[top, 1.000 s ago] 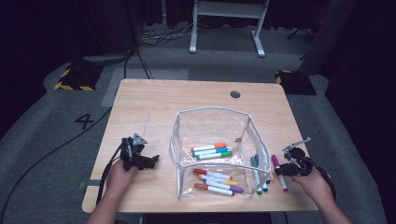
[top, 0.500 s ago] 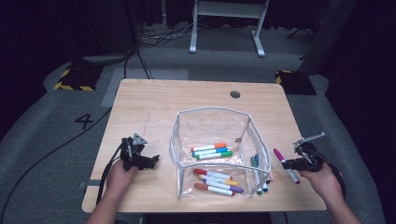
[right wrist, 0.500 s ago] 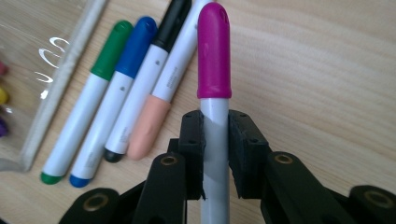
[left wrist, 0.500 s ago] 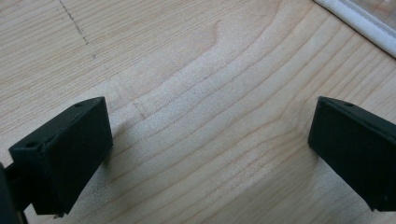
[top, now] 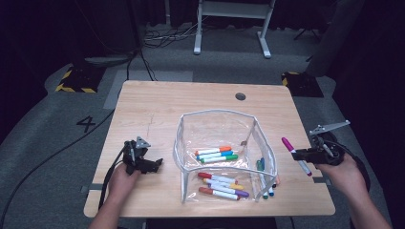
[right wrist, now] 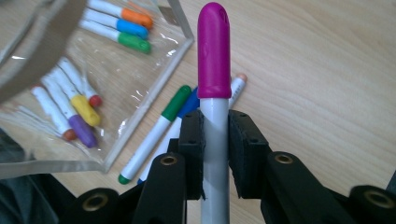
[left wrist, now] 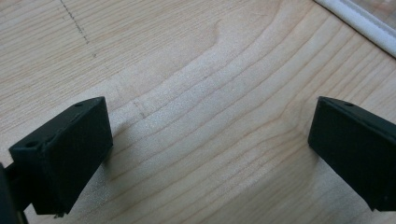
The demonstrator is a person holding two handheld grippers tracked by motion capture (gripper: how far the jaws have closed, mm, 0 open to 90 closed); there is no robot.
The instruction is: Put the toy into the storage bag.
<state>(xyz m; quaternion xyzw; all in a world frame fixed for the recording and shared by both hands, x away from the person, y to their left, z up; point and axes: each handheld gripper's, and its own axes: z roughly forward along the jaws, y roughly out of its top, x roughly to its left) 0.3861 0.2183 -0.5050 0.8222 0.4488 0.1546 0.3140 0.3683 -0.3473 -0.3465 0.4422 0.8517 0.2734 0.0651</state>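
Right now the right gripper [right wrist: 215,140] pinches a magenta-capped marker [right wrist: 214,60] by its white barrel, jaws pressed tight on both sides, cap end sticking out past the jaw tips. In the high view that marker [top: 296,156] is off the wooden table [top: 153,109], held near its right edge, just right of the clear plastic pouch [top: 217,126]. Below the jaws, a green-capped marker [right wrist: 159,126], a blue one and an orange-tipped one lie loose on the wood beside the pouch corner. Inside the pouch are orange, blue, green, yellow and purple markers. Left gripper [left wrist: 210,140]: jaws spread wide, nothing between them, bare wood under them. In the high view it [top: 143,161] sits low over the table, left of the pouch, apart from it.
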